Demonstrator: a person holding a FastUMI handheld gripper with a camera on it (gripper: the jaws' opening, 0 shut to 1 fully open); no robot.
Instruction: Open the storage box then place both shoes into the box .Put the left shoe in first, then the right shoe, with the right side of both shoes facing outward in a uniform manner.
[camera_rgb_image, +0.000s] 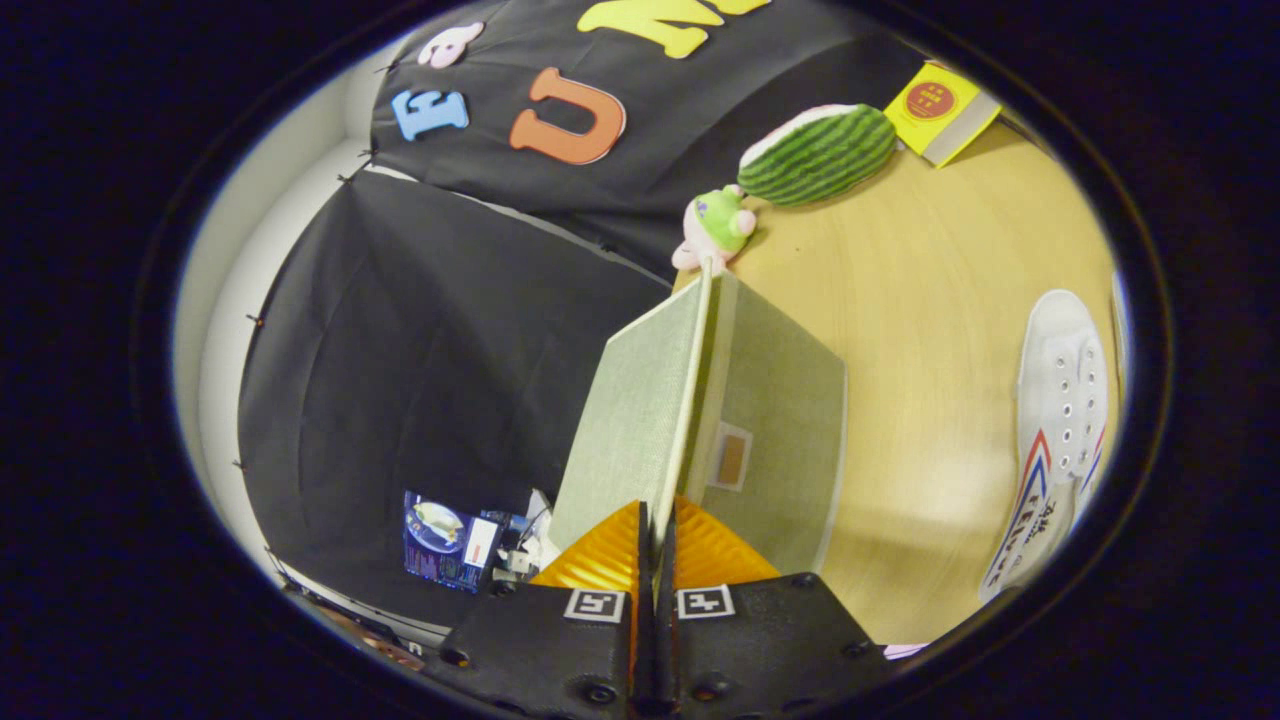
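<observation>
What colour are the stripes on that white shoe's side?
Red and blue stripes on the white shoe, seen in the gripper view; the gripper pinches the box lid.

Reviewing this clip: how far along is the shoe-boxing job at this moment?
Early. In hand: the gripper is shut on the storage box's lid, swinging it up off the box. Left: a white shoe lies on the table beside the box; no shoe looks boxed yet.

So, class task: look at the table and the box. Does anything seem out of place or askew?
Nothing is damaged or spilled. The box lid stands swung up on edge, pinched in the shut claw, above the box. A white shoe lies beside it, not yet inside.
</observation>
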